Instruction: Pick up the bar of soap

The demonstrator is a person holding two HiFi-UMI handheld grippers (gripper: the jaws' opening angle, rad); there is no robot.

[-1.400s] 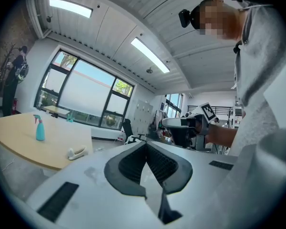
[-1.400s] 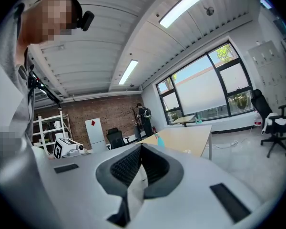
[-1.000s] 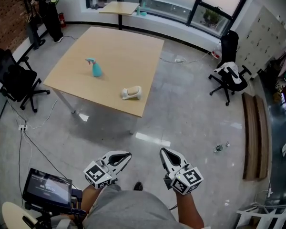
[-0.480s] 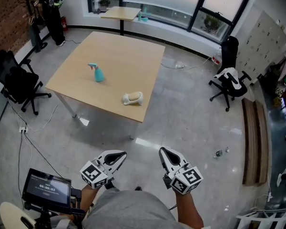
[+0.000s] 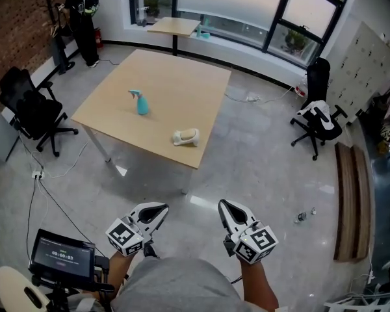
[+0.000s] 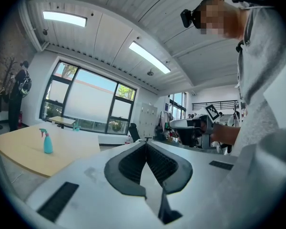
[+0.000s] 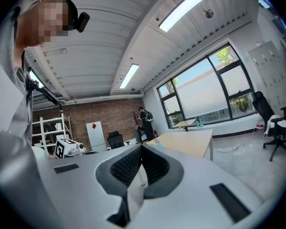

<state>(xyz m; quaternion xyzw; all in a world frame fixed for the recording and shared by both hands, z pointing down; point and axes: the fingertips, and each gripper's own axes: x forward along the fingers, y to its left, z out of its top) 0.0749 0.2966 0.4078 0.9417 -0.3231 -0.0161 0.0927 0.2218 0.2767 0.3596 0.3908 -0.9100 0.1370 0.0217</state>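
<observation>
On the counter [image 5: 175,77], close to its near edge: pale lump, probably the bar of soap [image 5: 186,137], too small here to be sure of its shape. Teal spray bottle [image 5: 141,103] upright further in, well apart from the soap.

Left hand-held gripper [image 5: 160,207] and right hand-held gripper [image 5: 223,205] both low before the body, over bare floor, far short of the counter. Jaws of both pressed together, nothing between them.

Step in hand: approach only, reach not yet begun.

Next move, as judged: walk up to the near edge, open 1 pair of jaws, bring it down over the soap across its narrower side, then close and lift.

Around: 2 office chairs, black chair [image 5: 36,112] left of the counter, second chair [image 5: 320,119] off to the right; small screen [image 5: 62,257] at lower left; person [image 5: 84,15] standing by the far wall; side table [image 5: 174,26] at the window. Nothing seen in the straight line to the soap; spray bottle too far in to hinder the grasp.
</observation>
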